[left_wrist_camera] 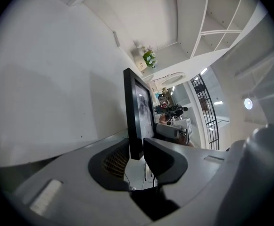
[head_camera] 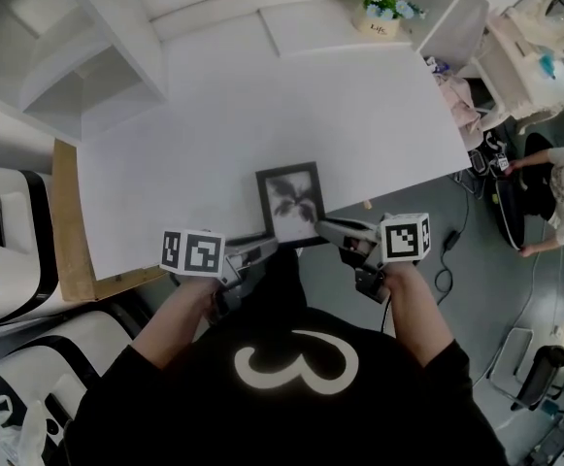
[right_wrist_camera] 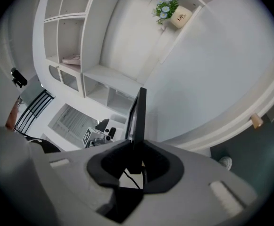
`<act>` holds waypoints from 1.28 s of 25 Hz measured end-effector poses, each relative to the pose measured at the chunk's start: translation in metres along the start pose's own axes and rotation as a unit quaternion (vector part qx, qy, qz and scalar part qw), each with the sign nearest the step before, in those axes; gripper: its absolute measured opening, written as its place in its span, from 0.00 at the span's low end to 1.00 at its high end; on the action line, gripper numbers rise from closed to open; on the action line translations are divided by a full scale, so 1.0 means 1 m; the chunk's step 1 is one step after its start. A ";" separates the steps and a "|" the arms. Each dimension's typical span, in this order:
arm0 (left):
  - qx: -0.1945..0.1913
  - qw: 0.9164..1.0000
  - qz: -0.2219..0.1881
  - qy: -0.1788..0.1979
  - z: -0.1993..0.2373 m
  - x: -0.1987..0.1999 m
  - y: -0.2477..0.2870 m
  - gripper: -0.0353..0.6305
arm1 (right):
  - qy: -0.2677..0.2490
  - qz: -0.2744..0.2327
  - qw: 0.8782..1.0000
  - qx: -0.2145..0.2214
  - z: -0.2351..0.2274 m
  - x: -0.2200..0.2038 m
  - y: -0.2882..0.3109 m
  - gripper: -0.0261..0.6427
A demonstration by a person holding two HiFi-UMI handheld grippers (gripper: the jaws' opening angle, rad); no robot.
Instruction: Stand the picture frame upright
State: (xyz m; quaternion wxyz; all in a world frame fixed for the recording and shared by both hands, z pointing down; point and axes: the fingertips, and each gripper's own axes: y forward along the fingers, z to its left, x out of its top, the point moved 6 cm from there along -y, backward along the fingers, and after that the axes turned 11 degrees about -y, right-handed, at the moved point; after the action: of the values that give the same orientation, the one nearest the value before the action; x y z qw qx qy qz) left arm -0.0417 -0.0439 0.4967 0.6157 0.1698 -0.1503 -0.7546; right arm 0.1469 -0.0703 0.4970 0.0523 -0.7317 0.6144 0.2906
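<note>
A black picture frame point(head_camera: 289, 202) with a grey plant print lies at the near edge of the white table point(head_camera: 262, 95). My left gripper point(head_camera: 262, 246) holds its near left corner and my right gripper point(head_camera: 325, 229) its near right corner. In the left gripper view the frame point(left_wrist_camera: 137, 112) runs edge-on between the jaws of the left gripper point(left_wrist_camera: 136, 154), whose pads press on it. In the right gripper view the frame's thin edge point(right_wrist_camera: 139, 112) is pinched the same way by the right gripper point(right_wrist_camera: 136, 152).
A small pot of flowers point(head_camera: 379, 8) stands at the table's far edge. White shelving point(head_camera: 78, 56) is at the back left and white machines point(head_camera: 10, 231) at the left. A person point(head_camera: 553, 183) and cables are on the floor at the right.
</note>
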 end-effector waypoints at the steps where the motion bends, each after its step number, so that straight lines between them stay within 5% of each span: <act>1: -0.007 1.000 -0.004 0.003 -0.004 0.000 -0.003 0.21 | -0.005 -0.006 1.000 0.004 0.006 0.001 -0.002 0.16; 6: -0.030 0.998 -0.031 0.039 -0.025 0.002 -0.021 0.19 | -0.079 -0.021 0.997 -0.010 0.037 0.015 -0.009 0.16; 12: -0.011 0.984 -0.089 0.156 -0.057 0.023 -0.054 0.19 | -0.214 -0.044 0.976 -0.023 0.085 0.046 -0.003 0.16; 24: 0.043 0.916 -0.091 0.387 -0.089 0.047 -0.119 0.19 | -0.444 -0.018 0.895 0.030 0.148 0.081 0.037 0.16; 32: 0.091 0.885 -0.095 0.446 -0.080 0.104 -0.121 0.20 | -0.503 0.025 0.863 0.025 0.130 0.126 0.072 0.16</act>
State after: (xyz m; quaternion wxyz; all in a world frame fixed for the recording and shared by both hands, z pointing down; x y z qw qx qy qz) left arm -0.1322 -0.1232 0.3647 0.5247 0.5575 0.0890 -0.6372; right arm 0.0427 -0.1410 0.3484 0.3653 -0.4690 0.5297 0.6050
